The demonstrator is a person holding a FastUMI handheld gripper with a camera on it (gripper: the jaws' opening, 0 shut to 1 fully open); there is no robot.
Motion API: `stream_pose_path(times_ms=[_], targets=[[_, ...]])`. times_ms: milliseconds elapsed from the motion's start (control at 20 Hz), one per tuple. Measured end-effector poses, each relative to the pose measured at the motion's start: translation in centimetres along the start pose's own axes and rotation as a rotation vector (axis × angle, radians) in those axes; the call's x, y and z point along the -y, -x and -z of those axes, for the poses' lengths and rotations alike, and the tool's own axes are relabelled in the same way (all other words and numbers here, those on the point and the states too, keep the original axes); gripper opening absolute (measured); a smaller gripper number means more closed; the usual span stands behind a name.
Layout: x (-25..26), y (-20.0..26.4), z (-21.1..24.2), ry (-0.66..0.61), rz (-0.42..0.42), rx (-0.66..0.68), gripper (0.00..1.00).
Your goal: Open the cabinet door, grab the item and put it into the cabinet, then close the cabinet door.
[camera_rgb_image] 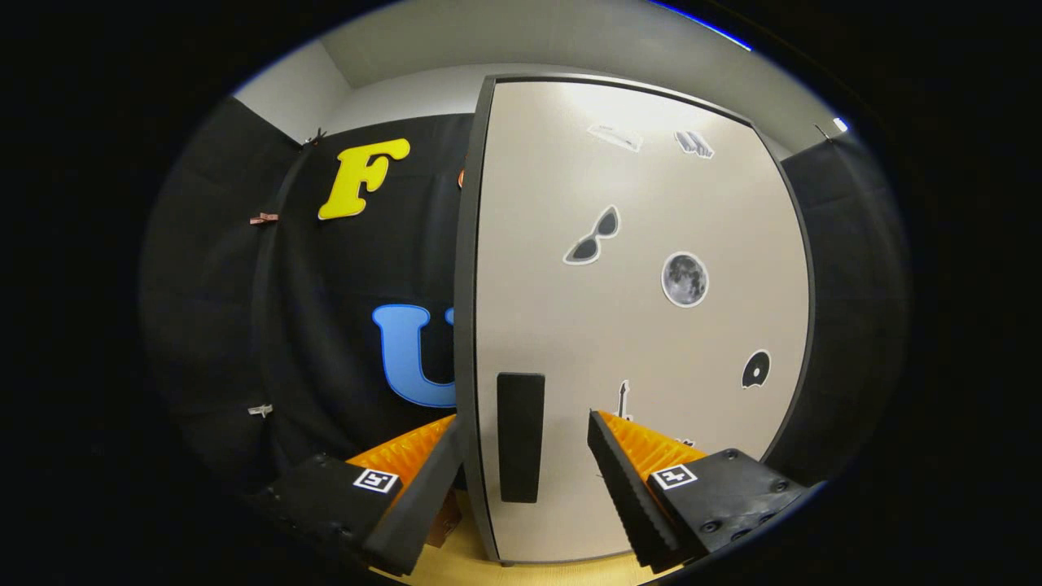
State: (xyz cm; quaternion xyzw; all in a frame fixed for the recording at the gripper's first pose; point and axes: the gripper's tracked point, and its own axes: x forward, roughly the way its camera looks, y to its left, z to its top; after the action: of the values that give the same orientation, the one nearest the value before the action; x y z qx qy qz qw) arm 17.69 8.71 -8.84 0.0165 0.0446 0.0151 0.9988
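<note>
A pale beige cabinet door (pixel 643 325) with a dark frame stands shut right in front of me, dotted with small stickers. Its black upright handle (pixel 520 437) sits low near the door's left edge. My gripper (pixel 525 427) is open, and the handle lies between the two orange-and-black fingers (pixel 643 456), close ahead and untouched by either. The left finger reaches just past the door's left edge.
Black cloth booth wall (pixel 326 325) hangs to the left of the cabinet and on its right. A light wooden tabletop (pixel 456 566) shows beneath the cabinet and the fingers. A small brown object (pixel 446 521) peeks out behind the left finger.
</note>
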Motion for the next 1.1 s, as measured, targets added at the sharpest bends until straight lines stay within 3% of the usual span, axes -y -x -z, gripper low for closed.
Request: stream_pose_path(times_ms=[250, 300, 450, 600, 700, 850, 950, 1100], targets=[[0.2, -1.9, 1.4, -0.003, 0.014, -0.025, 0.94], [0.0, -1.9, 1.5, -0.002, 0.014, -0.031, 0.83], [-0.1, -2.5, 2.0, 0.005, 0.022, -0.039, 0.67], [-0.6, -2.9, 2.6, 0.008, 0.016, -0.051, 0.63], [-0.5, -2.9, 2.5, 0.018, 0.029, -0.040, 0.40], [-0.5, -2.9, 2.4, 0.007, 0.033, -0.046, 0.34], [-0.5, -2.4, 2.4, 0.018, 0.039, -0.054, 0.20], [-0.5, -2.3, 2.6, 0.013, 0.026, -0.062, 0.20]])
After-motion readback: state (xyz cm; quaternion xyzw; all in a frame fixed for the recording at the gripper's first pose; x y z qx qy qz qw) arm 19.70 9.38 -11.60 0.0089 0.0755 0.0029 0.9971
